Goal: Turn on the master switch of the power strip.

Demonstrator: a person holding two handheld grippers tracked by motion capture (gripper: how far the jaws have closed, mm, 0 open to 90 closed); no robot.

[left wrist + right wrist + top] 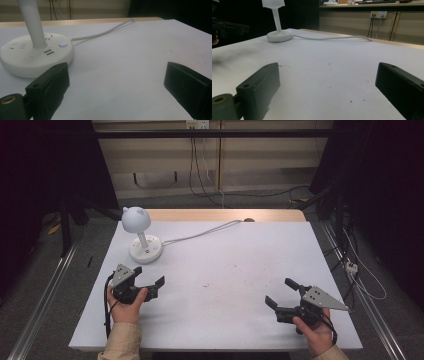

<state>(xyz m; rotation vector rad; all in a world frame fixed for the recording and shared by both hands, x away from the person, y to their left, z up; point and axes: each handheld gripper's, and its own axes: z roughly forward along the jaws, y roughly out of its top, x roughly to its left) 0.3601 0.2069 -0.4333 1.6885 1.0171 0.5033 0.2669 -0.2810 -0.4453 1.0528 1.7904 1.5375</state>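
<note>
From up high, the white table [225, 285] has one thing on it: a small white lamp [140, 237] sitting in the far left corner area, round base, short stem, rounded shade with two little ears on top. Its white cord [200, 234] runs off to the right toward the wooden back edge. The left gripper [148, 282] is held just in front of the lamp, near it but not touching, jaws spread wide with nothing in them. The right gripper [280, 293] is way over on the near right side, well apart from the lamp, also spread and empty. Both are held by the person's hands coming in from the bottom edge, beige sleeves showing.

Left gripper view: the lamp's base [35, 53] is right there up close on the left, just past the left jaw. You can see socket holes on top, two USB ports, and a little button [62, 44] glowing blue. The stem goes up out of frame. The cord trails away to the back right. Bare table between the jaws.

Right gripper view: the lamp sits far off at the upper left, cord snaking right across the tabletop. Jaws wide apart, only speckled white table between them. The other gripper pokes in at the far left edge.
</note>
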